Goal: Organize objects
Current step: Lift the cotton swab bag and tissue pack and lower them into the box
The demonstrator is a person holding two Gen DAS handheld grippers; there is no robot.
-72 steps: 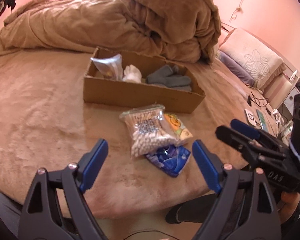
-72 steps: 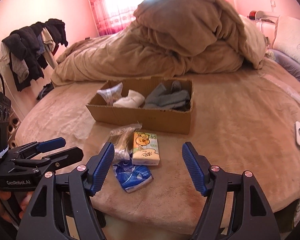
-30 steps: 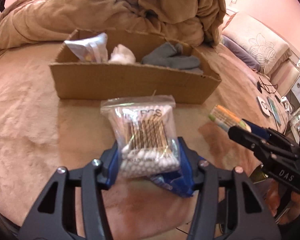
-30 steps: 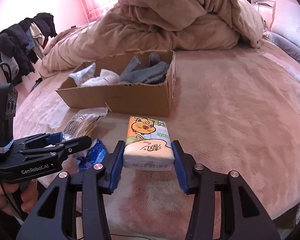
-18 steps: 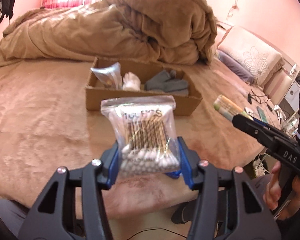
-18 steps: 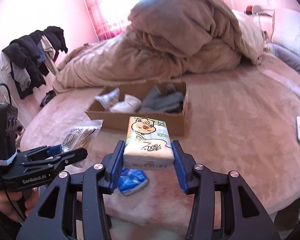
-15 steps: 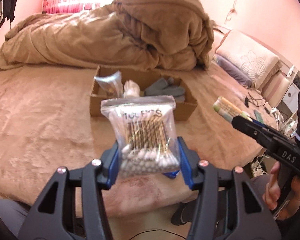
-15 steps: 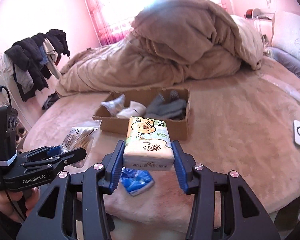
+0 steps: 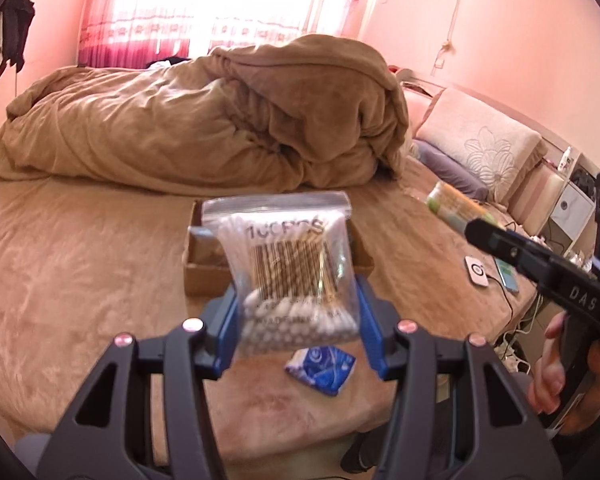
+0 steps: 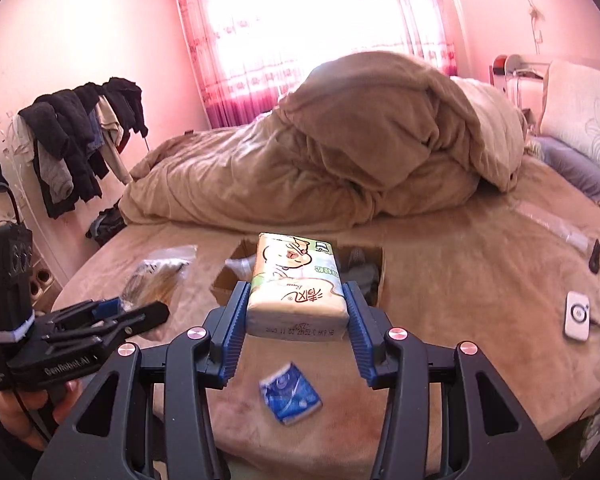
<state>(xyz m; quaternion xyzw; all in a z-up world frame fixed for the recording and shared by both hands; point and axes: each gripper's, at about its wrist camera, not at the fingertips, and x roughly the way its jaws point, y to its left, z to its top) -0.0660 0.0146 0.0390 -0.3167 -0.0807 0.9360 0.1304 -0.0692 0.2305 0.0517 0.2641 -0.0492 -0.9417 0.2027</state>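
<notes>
Holding a clear bag of cotton swabs (image 9: 296, 276) clenched upright between the jaws of the left gripper (image 9: 298, 318), up in the air above the bed (image 9: 80, 272). Gripping a tissue pack (image 10: 298, 288) between the jaws of the right gripper (image 10: 298, 326), likewise off the bed. Hanging in front of the cardboard box (image 10: 378, 276), partly hiding it. Leaving a blue packet (image 10: 291, 398) lying on the bed below both grippers.

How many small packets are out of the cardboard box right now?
3. The cotton swab bag is held in the left gripper, the tissue pack in the right gripper, the blue packet lies on the bed.
</notes>
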